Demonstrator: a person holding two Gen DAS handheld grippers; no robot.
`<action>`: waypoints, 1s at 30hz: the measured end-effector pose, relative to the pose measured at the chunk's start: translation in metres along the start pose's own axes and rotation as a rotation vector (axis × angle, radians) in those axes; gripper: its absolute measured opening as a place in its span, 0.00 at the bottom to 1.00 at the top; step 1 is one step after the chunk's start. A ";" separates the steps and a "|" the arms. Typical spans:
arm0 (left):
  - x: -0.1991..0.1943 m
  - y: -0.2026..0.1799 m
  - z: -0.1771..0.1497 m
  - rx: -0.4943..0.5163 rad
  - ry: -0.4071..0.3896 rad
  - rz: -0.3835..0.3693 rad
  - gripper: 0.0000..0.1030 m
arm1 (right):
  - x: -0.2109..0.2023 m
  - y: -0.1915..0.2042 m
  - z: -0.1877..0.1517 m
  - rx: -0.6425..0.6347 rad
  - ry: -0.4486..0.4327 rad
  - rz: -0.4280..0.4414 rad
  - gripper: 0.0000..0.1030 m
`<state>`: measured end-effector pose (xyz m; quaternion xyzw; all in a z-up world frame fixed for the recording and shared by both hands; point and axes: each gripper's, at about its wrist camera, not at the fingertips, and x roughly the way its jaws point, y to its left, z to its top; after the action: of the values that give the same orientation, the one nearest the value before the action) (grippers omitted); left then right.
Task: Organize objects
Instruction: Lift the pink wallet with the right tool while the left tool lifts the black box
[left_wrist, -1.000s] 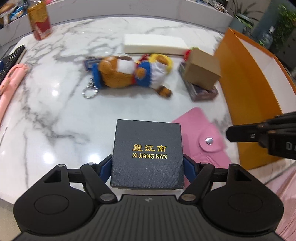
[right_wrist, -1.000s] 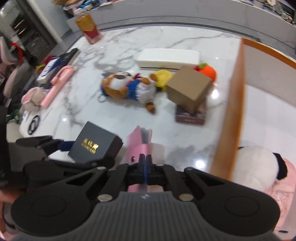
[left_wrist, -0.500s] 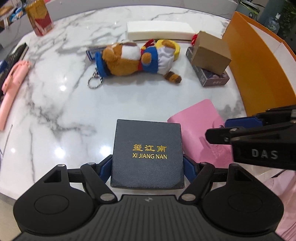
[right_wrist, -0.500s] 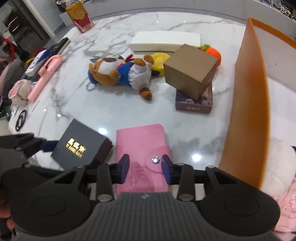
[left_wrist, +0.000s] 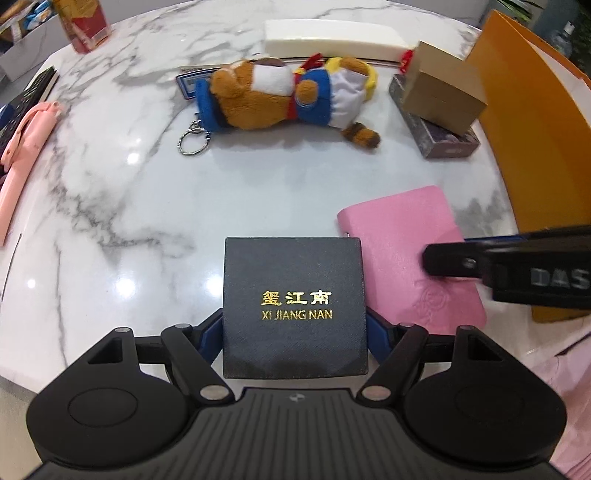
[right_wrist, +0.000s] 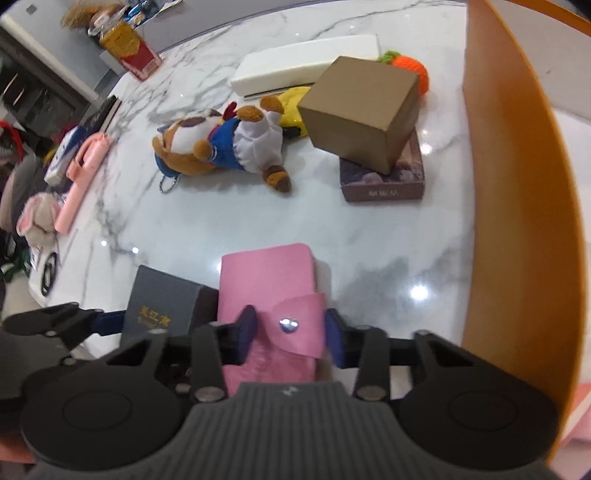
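Left hand-held gripper (left_wrist: 295, 328) clamped on stiff, light dark box (left_wrist: 293, 306) above desk (left_wrist: 147, 221); right hand-held gripper (right_wrist: 290, 336) closing around flat, soft pink wallet (right_wrist: 269, 280) lying beside, best pinched across its edges.

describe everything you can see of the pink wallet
The pink wallet lies flat on the white marble table, beside the dark gift box and near the orange bin wall. It looks like soft, matte leatherette, with a strap flap closed by a silver snap and an embossed flower on one face. The right gripper straddles its strap end, fingers closing on either side but apparently not yet pressing it.
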<state>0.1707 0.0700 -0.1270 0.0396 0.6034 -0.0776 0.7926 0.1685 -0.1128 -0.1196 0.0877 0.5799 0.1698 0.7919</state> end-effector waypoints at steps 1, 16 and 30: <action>0.000 0.000 0.000 0.003 0.000 0.001 0.85 | -0.004 0.001 -0.001 0.001 -0.008 0.011 0.35; -0.004 0.005 0.005 -0.018 0.003 -0.001 0.85 | -0.023 0.031 0.006 -0.026 -0.041 0.103 0.24; -0.035 0.008 0.006 -0.066 -0.108 -0.116 0.85 | -0.061 0.028 -0.009 -0.071 -0.179 0.059 0.22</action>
<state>0.1681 0.0795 -0.0919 -0.0257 0.5633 -0.1054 0.8191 0.1388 -0.1099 -0.0590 0.0914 0.4975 0.2051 0.8379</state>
